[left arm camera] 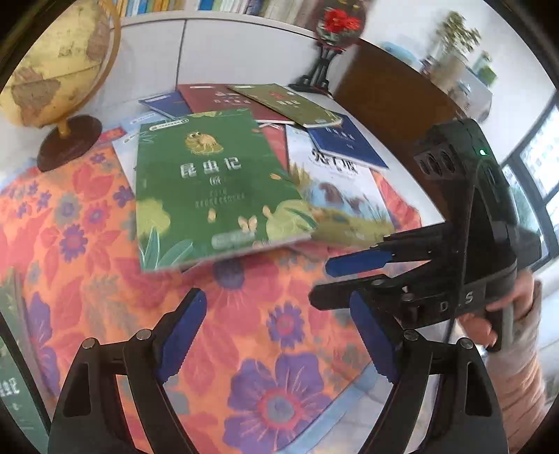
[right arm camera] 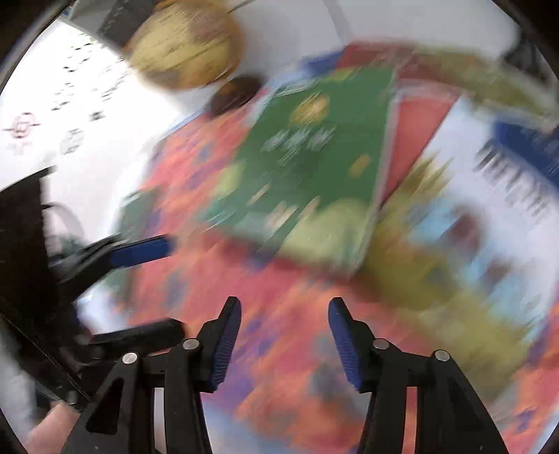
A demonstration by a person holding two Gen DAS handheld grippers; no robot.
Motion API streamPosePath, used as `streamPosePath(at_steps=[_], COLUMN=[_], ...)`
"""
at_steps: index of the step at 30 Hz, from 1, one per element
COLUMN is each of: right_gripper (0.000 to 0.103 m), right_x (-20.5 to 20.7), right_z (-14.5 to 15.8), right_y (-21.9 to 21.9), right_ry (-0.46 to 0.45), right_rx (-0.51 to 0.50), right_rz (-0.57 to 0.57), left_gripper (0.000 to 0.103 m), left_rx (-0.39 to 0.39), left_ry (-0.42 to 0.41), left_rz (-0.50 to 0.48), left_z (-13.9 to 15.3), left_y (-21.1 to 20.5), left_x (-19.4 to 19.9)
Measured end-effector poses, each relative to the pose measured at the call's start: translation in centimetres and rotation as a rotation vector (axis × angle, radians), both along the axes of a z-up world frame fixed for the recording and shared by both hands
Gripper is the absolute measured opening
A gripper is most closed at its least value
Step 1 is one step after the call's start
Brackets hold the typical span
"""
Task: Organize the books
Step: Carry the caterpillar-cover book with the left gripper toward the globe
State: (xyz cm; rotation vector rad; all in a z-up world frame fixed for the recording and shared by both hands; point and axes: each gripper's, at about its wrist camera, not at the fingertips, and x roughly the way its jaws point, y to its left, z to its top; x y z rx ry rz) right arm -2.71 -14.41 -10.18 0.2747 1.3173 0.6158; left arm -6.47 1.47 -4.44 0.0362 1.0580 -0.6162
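Several books lie in a loose, overlapping pile on the flowered cloth (left arm camera: 87, 227). A green book (left arm camera: 213, 185) with an insect on its cover lies on top at the front, blurred in the right wrist view (right arm camera: 314, 174). Beside it lie a white picture book (left arm camera: 342, 188), a dark blue book (left arm camera: 346, 143), a red book (left arm camera: 223, 101) and an olive book (left arm camera: 286, 104). My left gripper (left arm camera: 277, 295) hangs open over the cloth, short of the green book, with nothing between its fingers. My right gripper (right arm camera: 283, 303) is open too and holds nothing; it shows at the right (left arm camera: 321, 283), close to the picture book's front edge.
A globe (left arm camera: 59, 59) on a dark round base stands at the back left. A red-flower ornament (left arm camera: 335, 24) on a black stand and a brown cabinet (left arm camera: 391, 90) are at the back right. Another green book (left arm camera: 14, 366) stands at the left edge. A hand (left arm camera: 482, 324) grips the right gripper's handle.
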Motion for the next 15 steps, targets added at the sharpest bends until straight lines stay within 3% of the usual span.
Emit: streamPosePath(at_steps=[1,3,7,11,15], right_gripper=[0.051,0.051,0.051,0.051,0.051], right_x=[-0.4,0.1,2.5,6.1,9.1], right_z=[0.0,-0.2,-0.9,-1.0,-1.0], right_y=[0.0,-0.4,-2.4,-3.0,-2.4], right_ry=[-0.044,-0.089,-0.072,-0.130,-0.155], right_rx=[-0.089,-0.167,-0.058,-0.107,-0.112], right_rz=[-0.008,-0.043,-0.160,-0.280,-0.316], left_gripper=[0.084,0.084,0.084,0.084,0.083], left_rx=[0.037,0.085,-0.018,-0.054,-0.140], left_ry=[-0.034,-0.074,-0.009,0.015,0.115], left_rz=[0.014,0.064,0.232,0.349,0.366], left_z=[0.1,0.1,-1.1,-3.4,-5.7], left_y=[0.1,0.8,3.9,5.0,5.0], left_x=[-0.2,0.8,5.9,10.7,13.1])
